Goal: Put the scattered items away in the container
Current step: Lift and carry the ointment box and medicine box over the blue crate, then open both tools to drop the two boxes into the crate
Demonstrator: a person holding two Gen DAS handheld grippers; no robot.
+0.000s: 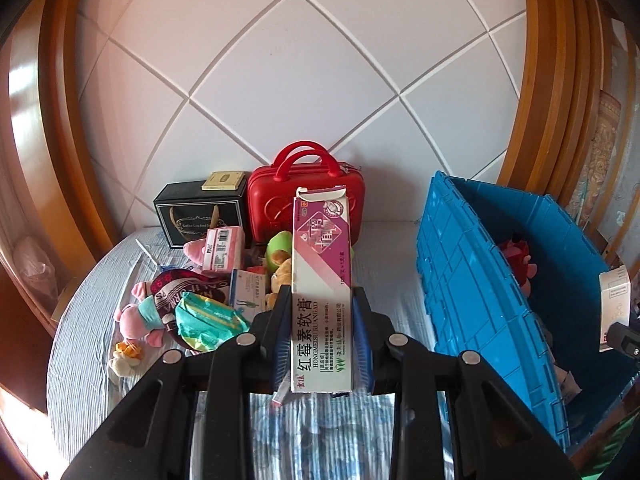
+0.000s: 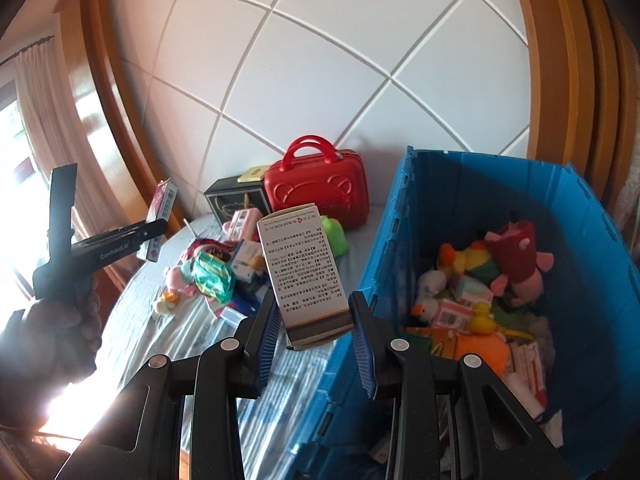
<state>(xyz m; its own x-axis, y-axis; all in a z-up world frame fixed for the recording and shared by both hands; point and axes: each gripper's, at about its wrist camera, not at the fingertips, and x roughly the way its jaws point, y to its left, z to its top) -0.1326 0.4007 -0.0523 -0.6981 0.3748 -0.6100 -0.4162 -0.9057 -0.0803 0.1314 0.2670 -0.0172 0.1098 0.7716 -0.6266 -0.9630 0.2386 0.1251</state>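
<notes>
Blue crate [image 2: 580, 280] is sitting at the bed's [image 1: 100, 300] right edge; we are clamping the left jaws on an ointment box [image 1: 322, 280] and the right jaws on a leaflet-printed box [image 2: 304, 268].

1. This is a bedroom in a home: the things lie on a bed [image 1: 92, 320] covered with a blue-and-white striped sheet.
2. Behind the bed rises a white padded headboard [image 1: 304, 80] with a diamond pattern, set in a curved wooden frame [image 1: 536, 80].
3. A curtain [image 2: 44, 92] hangs beside a bright window at the left edge of the right wrist view.
4. Household clutter is scattered on the sheet: a pink plush toy [image 1: 140, 316], small cartons, a red toy suitcase [image 1: 308, 200] and a black gift box [image 1: 200, 212].
5. A blue plastic storage crate [image 2: 592, 240] on the bed holds more soft toys and boxes.
</notes>
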